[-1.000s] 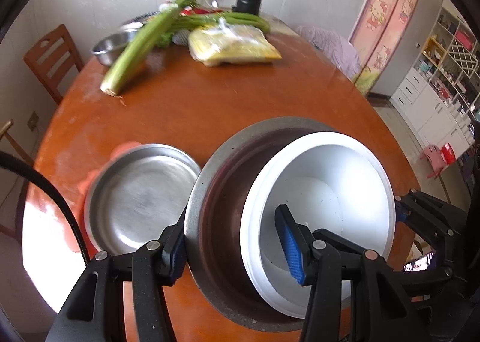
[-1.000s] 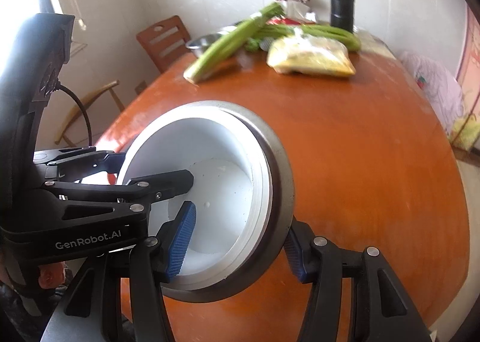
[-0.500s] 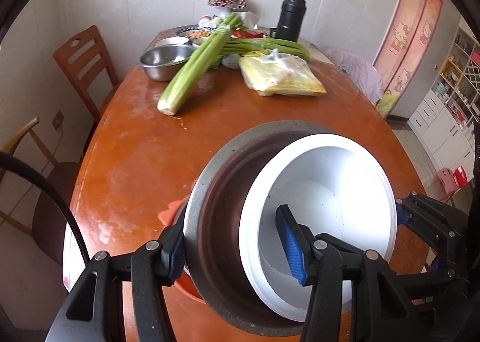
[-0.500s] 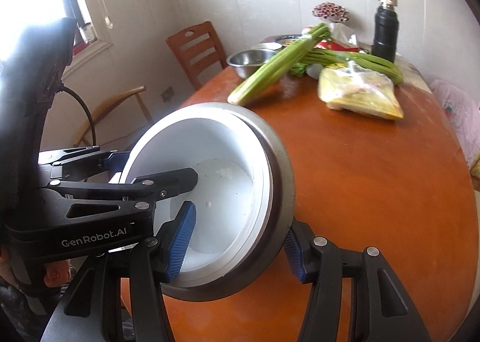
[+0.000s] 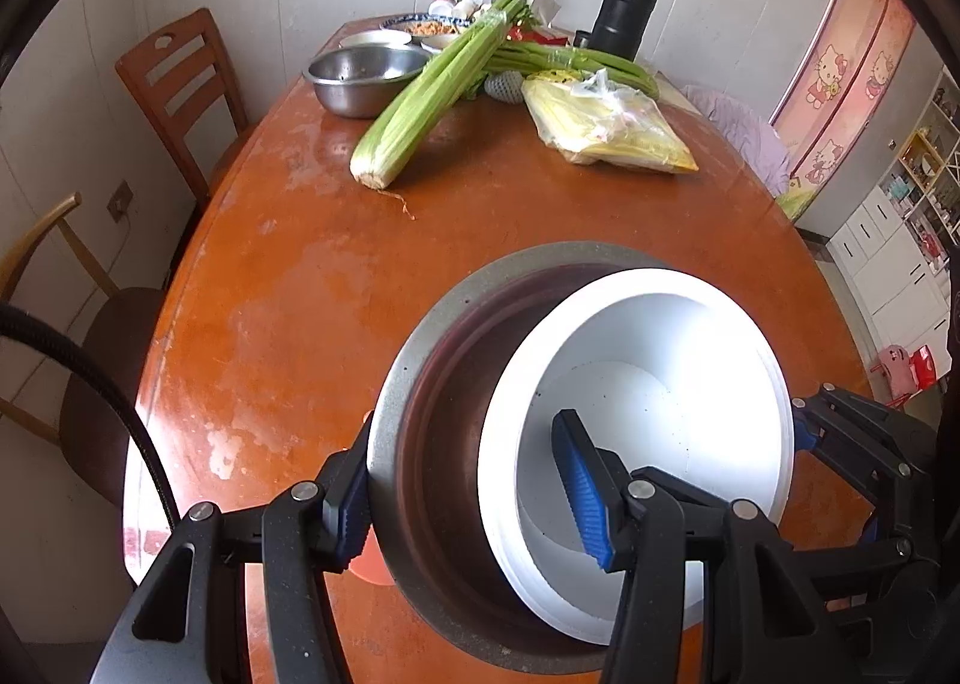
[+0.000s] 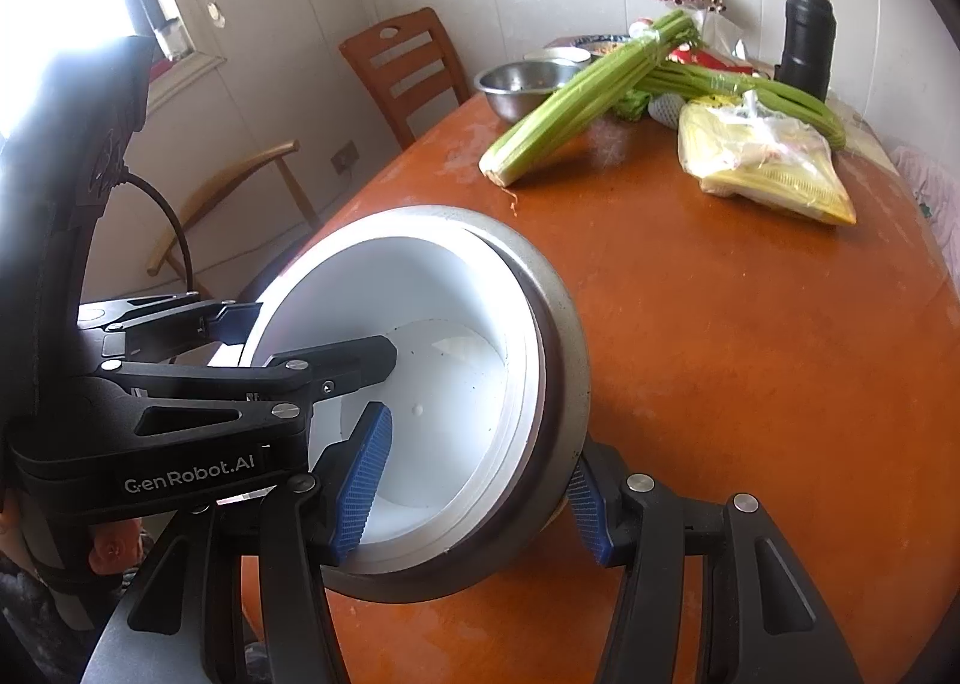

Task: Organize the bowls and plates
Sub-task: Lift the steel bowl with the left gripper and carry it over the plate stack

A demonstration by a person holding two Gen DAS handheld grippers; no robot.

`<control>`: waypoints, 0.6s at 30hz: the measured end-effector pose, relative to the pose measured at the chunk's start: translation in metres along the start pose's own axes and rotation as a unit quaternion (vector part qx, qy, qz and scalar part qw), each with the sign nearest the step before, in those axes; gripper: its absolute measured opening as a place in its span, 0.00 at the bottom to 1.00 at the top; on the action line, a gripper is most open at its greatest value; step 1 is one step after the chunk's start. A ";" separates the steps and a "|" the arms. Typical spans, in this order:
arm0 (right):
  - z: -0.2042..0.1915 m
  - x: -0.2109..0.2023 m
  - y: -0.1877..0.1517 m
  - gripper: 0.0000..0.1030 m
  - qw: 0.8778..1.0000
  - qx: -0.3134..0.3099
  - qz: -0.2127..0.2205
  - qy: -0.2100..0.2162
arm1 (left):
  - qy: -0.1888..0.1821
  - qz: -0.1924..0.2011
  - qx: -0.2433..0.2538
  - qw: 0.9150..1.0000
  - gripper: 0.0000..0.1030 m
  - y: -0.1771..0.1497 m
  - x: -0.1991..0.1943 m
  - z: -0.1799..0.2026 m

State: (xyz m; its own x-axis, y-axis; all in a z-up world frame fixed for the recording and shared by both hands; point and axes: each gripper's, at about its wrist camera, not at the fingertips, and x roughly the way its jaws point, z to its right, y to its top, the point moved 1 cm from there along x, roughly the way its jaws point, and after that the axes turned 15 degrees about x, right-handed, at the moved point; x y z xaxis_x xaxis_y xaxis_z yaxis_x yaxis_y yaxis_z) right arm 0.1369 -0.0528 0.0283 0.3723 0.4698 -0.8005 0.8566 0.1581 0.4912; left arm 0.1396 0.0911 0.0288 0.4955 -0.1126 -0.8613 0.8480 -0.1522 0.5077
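A steel bowl [image 5: 414, 378] with a white bowl [image 5: 660, 384] nested inside it hangs tilted over the near end of the orange-brown table [image 5: 300, 294]. My left gripper [image 5: 468, 498] is shut on the stack's left wall, one pad outside the steel and one inside the white bowl. In the right wrist view my right gripper [image 6: 474, 492] is likewise shut on the opposite wall of the steel bowl [image 6: 564, 324] and white bowl [image 6: 420, 312]. Each gripper also shows in the other's view: the right gripper [image 5: 840, 444] and the left gripper [image 6: 240, 360]. A sliver of something orange [image 5: 369, 564] peeks out below the stack.
At the far end of the table lie a second steel bowl [image 5: 366, 78], a celery bunch [image 5: 438, 84], a yellow plastic bag [image 5: 606, 126] and a black flask [image 5: 624, 18]. Wooden chairs [image 5: 180, 84] stand along the table's left side.
Both grippers carried the bowl stack leftward across the table, over the flat steel plate, which is now hidden. The grips on the stack are unchanged.
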 end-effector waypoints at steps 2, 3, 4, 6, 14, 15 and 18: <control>0.002 0.004 0.000 0.56 1.000 0.002 -0.006 -0.002 | -0.003 -0.005 -0.001 1.000 0.53 -0.001 0.006 0.000; 0.004 0.007 -0.001 0.56 1.000 0.004 -0.010 -0.003 | -0.004 -0.008 -0.001 1.000 0.53 -0.002 0.009 -0.001; 0.005 0.009 -0.002 0.56 1.000 0.006 -0.012 -0.004 | -0.006 -0.010 -0.002 1.000 0.52 -0.002 0.012 -0.001; 0.007 0.012 -0.002 0.56 1.000 0.009 -0.017 -0.005 | -0.008 -0.014 -0.002 1.000 0.52 -0.003 0.017 -0.001; 0.011 0.020 -0.005 0.56 1.000 0.013 -0.027 -0.010 | -0.011 -0.024 -0.003 1.000 0.52 -0.005 0.028 -0.002; 0.010 0.021 -0.005 0.56 1.000 0.013 -0.027 -0.010 | -0.012 -0.024 -0.003 1.000 0.52 -0.005 0.028 -0.002; 0.010 0.022 -0.005 0.56 0.999 0.014 -0.028 -0.012 | -0.010 -0.025 -0.002 1.000 0.52 -0.005 0.030 -0.001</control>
State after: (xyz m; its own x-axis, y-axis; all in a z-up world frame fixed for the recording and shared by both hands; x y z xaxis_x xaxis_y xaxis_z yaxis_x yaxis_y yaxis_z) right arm 0.1443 -0.0522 0.0044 0.3315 0.4396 -0.8348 0.8857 0.1598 0.4358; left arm 0.1504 0.0899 0.0006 0.4487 -0.1249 -0.8849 0.8722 -0.1548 0.4641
